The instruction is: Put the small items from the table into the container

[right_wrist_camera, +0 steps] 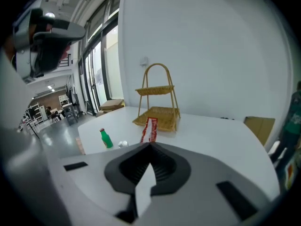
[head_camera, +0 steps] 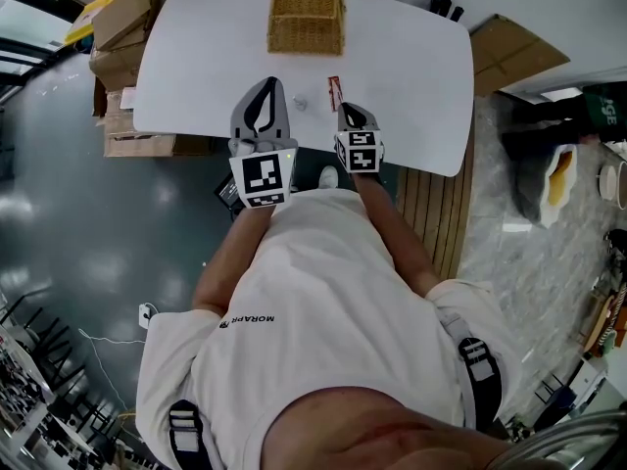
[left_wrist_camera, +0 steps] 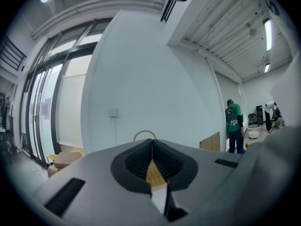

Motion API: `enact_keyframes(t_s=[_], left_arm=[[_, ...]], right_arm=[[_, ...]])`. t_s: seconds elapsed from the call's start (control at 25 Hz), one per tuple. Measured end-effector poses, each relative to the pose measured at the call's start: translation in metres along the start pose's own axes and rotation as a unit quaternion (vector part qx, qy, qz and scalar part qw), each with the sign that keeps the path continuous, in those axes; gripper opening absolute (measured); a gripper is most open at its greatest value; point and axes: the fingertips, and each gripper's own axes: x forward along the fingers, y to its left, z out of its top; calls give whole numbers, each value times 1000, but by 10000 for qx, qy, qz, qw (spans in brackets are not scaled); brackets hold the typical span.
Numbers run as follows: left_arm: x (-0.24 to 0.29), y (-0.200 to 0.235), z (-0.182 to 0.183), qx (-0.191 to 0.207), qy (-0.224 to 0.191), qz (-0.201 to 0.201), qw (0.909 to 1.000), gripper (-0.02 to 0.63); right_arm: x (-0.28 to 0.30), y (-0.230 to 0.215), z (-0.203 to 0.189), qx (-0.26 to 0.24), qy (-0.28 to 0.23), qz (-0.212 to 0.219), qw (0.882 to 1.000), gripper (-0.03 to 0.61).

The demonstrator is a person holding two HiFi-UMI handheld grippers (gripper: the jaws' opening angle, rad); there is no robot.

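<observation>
A two-tier wicker basket [head_camera: 306,13] stands at the far middle of the white table [head_camera: 411,76]. My right gripper [head_camera: 345,112] hangs above the table, shut on a red and white packet [head_camera: 335,92]. In the right gripper view the packet [right_wrist_camera: 149,129] sticks up from the closed tips of the right gripper [right_wrist_camera: 150,145], with the basket [right_wrist_camera: 157,109] behind it. A small green bottle [right_wrist_camera: 106,138] and a small white item [right_wrist_camera: 123,144] sit on the table to the left. My left gripper [head_camera: 263,114] is held level with its jaws together and empty. Past the left gripper [left_wrist_camera: 152,141] the basket [left_wrist_camera: 144,133] shows.
Cardboard boxes [head_camera: 122,27] are stacked on the floor by the table's left end. A flat cardboard sheet [head_camera: 514,52] lies past its right end. A person in a green shirt [left_wrist_camera: 233,124] stands far off at the right.
</observation>
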Motion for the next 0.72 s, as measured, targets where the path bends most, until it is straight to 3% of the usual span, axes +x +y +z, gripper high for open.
enact_keyframes(t_s=[0.72], left_arm=[[-5,12,6,12,-67,183,9998,5]], right_arm=[[-8,9,132,-204,-1080,355,9933,12]])
